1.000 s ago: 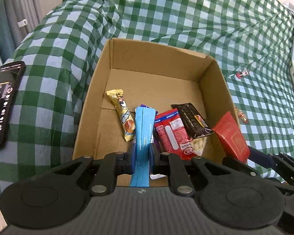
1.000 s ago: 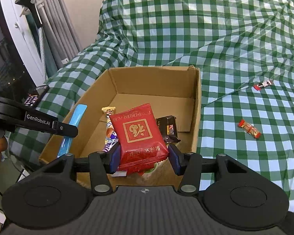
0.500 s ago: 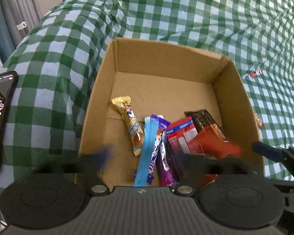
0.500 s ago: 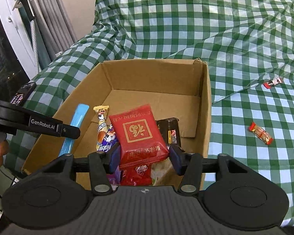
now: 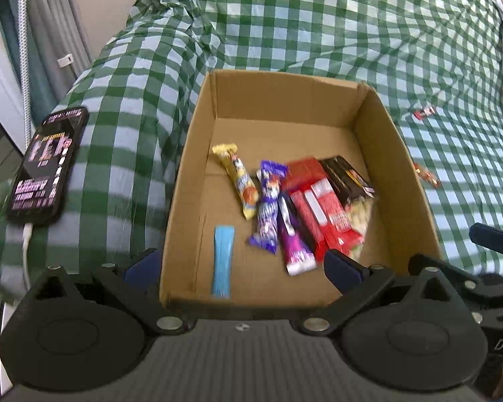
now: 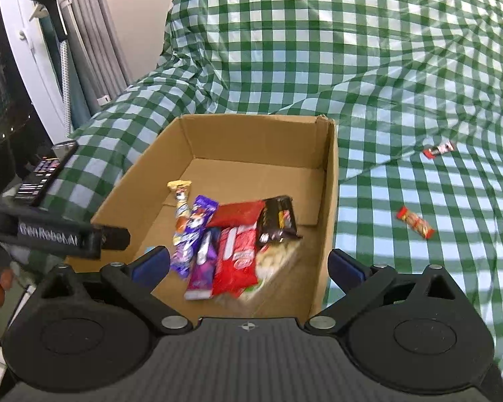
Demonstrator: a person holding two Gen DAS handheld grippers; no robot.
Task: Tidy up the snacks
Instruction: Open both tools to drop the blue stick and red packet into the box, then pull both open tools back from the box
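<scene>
A cardboard box (image 5: 191, 167) (image 6: 330, 201) sits on the green checked cloth and holds several snacks. A blue stick pack (image 5: 223, 261) lies on the box floor at the near left. A red pouch (image 5: 303, 171) (image 6: 238, 212) lies on the pile beside a black pack (image 5: 347, 179) (image 6: 278, 221), red wafer packs (image 5: 322, 221) (image 6: 236, 261), purple bars (image 5: 270, 207) (image 6: 198, 231) and a yellow bar (image 5: 239, 177) (image 6: 181, 201). My left gripper (image 5: 241, 268) is open and empty over the box's near edge. My right gripper (image 6: 248, 264) is open and empty there too.
Two small wrapped snacks lie on the cloth right of the box: a red and orange one (image 6: 415, 226) (image 5: 427, 176) and a black and red one (image 6: 438, 150) (image 5: 424, 113). A phone (image 5: 47, 164) (image 6: 45, 171) lies left of the box, with curtains behind it.
Both grippers have opened and pulled back. The blue stick pack dropped from the left gripper onto the box floor. The red pouch dropped from the right gripper onto the pile.
</scene>
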